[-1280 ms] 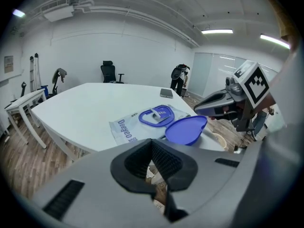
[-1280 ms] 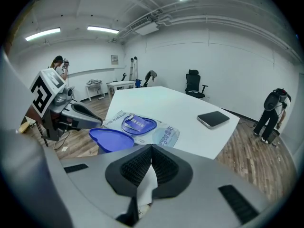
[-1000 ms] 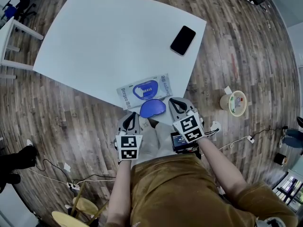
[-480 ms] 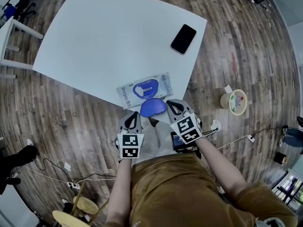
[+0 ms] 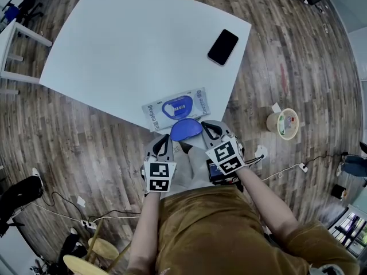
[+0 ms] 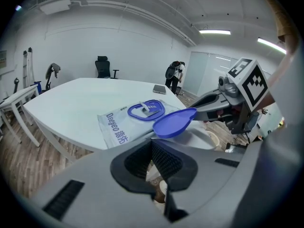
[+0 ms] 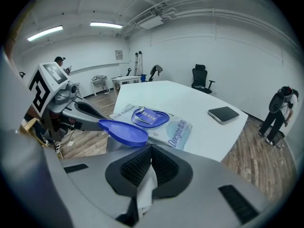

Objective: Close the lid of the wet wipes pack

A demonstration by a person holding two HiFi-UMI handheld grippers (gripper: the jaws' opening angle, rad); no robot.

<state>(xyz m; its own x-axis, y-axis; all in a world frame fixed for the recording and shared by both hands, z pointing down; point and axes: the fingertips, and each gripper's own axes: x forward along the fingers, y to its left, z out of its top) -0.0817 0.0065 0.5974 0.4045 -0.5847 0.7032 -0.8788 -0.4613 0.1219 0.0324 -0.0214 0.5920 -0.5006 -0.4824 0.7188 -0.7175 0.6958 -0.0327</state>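
**Head view.** The wet wipes pack [image 5: 195, 103] lies flat at the near edge of the white table [image 5: 126, 50]. Its blue lid [image 5: 185, 130] is swung open and overhangs that edge towards the person. A phone [image 5: 222, 47] lies well apart from the pack, near the far right edge. Both forearms are drawn in close to the body, and both grippers point forward at the pack. The left gripper [image 5: 164, 141] sits just left of the lid, on the person's side. The right gripper [image 5: 210, 127] has its tip at the lid's right edge. The left marker cube [image 5: 159, 177] and the right marker cube [image 5: 225, 155] face the camera.

**Left gripper view.** The left gripper [image 6: 152, 144] is held level, aimed under the raised lid [image 6: 173, 122]. Its jaws are drawn together, the ribbed pads meeting at the tip with nothing clamped. The right gripper [image 6: 195, 112] reaches in from the right, and its tip meets the lid's rim. The pack [image 6: 121, 122] lies beyond on the table [image 6: 80, 99].

**Right gripper view.** The right gripper [image 7: 151, 148] has its jaws drawn together at the tip. A pale strip shows in the gap behind the pads, but it cannot be identified. The lid [image 7: 124, 131] stands open just ahead and to the left. The left gripper [image 7: 97, 121] has its tip at the lid's far rim. The pack [image 7: 173, 129] and the phone [image 7: 223, 114] lie beyond.
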